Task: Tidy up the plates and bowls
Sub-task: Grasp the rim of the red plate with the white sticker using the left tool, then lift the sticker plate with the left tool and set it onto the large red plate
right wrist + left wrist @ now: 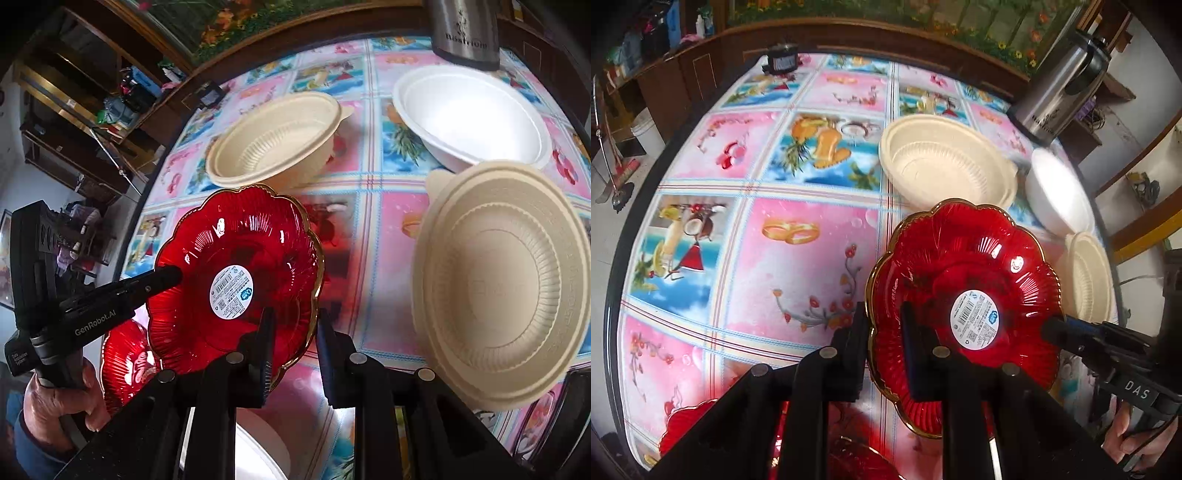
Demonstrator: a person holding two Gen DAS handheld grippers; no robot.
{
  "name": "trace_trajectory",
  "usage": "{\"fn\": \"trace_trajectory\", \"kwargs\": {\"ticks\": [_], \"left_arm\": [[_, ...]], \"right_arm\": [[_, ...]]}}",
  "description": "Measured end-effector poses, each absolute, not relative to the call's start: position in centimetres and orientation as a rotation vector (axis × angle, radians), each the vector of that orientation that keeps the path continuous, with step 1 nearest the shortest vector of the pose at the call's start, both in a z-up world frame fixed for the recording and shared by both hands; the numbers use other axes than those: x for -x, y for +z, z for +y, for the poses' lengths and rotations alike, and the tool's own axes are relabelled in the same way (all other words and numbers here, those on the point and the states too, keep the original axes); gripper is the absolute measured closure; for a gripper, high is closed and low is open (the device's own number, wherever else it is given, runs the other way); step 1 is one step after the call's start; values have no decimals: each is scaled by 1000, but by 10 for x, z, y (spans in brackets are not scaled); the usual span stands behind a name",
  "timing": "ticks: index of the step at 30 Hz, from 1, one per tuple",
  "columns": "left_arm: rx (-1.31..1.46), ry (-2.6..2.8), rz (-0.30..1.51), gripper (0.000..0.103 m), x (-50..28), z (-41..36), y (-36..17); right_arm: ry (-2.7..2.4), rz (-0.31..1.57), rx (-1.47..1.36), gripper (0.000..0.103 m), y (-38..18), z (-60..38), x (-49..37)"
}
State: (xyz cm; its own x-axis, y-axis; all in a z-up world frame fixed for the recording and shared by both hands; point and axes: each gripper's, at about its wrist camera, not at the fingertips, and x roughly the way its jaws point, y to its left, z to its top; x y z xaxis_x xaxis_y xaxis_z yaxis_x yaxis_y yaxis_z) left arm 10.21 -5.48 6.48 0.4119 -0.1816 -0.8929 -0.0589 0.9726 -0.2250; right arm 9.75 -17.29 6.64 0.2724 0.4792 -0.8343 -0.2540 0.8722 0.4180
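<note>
I hold the red plate (964,295) off the table (798,236) by opposite rim edges, left gripper (884,321) and right gripper (295,328) both clamped narrow. The two-sided grip keeps it level. Beige bowls (273,140) wait farther back.

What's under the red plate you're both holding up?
Under the red plate, another red plate lies on the tablecloth toward its left. The raised plate and tools cover the rest below.
</note>
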Motion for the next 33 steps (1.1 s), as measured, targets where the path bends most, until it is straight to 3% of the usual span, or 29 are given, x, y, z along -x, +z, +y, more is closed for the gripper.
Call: {"fn": "trace_trajectory", "kwargs": {"ticks": [23,33], "left_arm": [[269,-79,980,85,-69,-57,135],[281,-58,954,83,-31,-46,145]], "right_arm": [[558,967,-160,80,145,-169,-76],[620,955,-142,80,159,-164,-49]]}}
